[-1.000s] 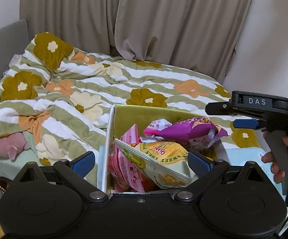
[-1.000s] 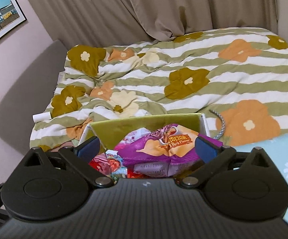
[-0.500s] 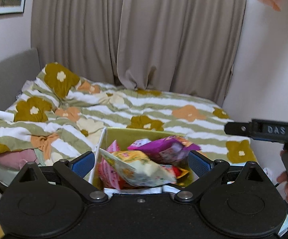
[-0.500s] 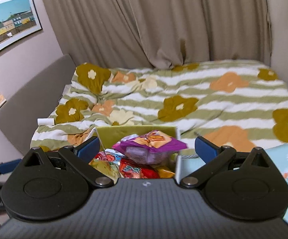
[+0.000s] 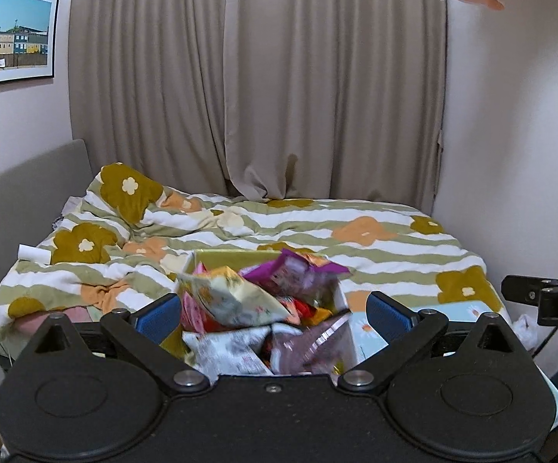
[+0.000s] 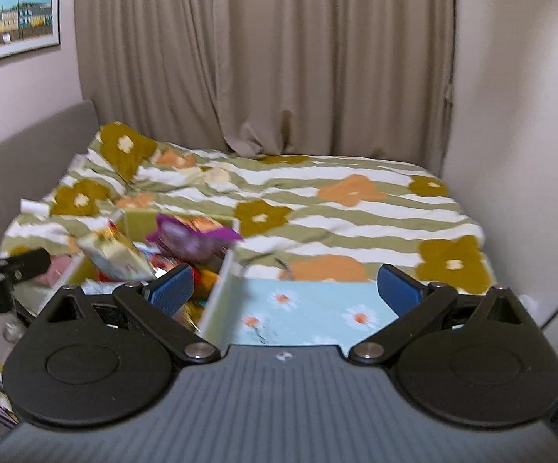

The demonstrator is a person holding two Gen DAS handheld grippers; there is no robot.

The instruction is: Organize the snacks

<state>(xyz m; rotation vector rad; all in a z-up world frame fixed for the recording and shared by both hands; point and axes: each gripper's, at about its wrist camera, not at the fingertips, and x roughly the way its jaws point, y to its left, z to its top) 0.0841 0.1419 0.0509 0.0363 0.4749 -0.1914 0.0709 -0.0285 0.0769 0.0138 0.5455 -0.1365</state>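
Fingers of the left gripper [image 5: 273, 314] and right gripper [image 6: 284, 289] stand wide, holding nothing; the snack box [image 5: 240, 258], heaped with packets, sits at the bed's [image 5: 356, 247] near edge

The purple packet [image 5: 294, 272] lies on top

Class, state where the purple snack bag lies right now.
In both views the purple snack bag tops the pile at the far end of the snack box, right of the yellow bag.
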